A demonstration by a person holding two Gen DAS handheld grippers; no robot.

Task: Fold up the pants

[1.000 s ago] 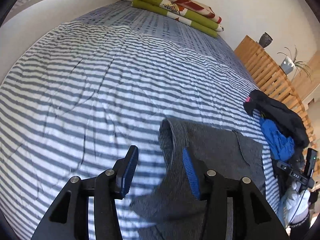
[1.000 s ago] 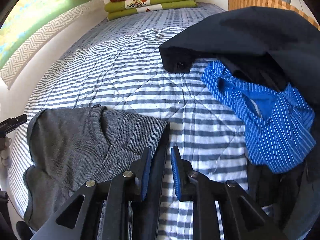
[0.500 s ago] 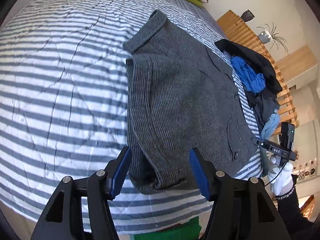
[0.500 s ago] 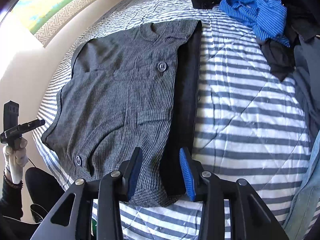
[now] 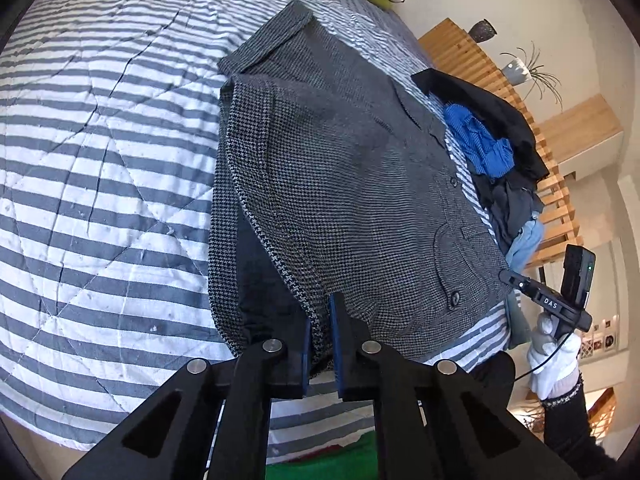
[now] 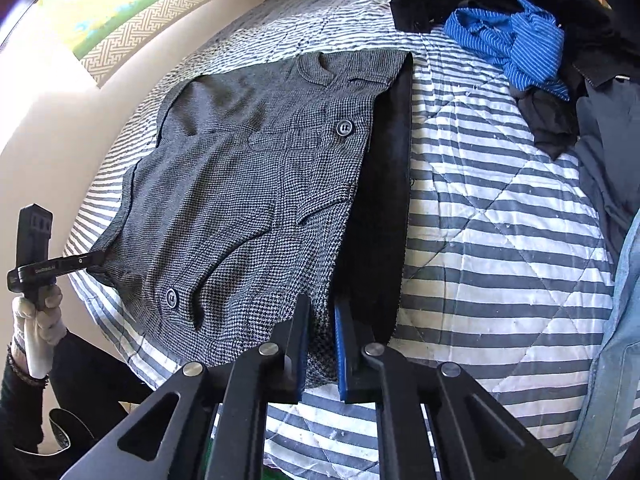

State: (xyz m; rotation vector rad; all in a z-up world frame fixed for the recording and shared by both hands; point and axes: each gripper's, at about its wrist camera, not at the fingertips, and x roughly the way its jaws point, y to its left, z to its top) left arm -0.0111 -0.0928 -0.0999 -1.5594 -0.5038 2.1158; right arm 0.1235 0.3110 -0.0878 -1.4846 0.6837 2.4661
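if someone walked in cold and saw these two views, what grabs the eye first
The grey houndstooth pants, spread flat on the striped quilt, fill the middle of both views. At the near edge the left gripper is clamped on one corner, while the right gripper is closing on the other, fabric between its pads. Next comes the bright blue striped garment in the dark clothes pile at the far right.

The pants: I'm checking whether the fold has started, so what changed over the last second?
Both grippers drew back to the near edge of the grey pants; the left gripper and right gripper clamped it. The clothes pile stayed.
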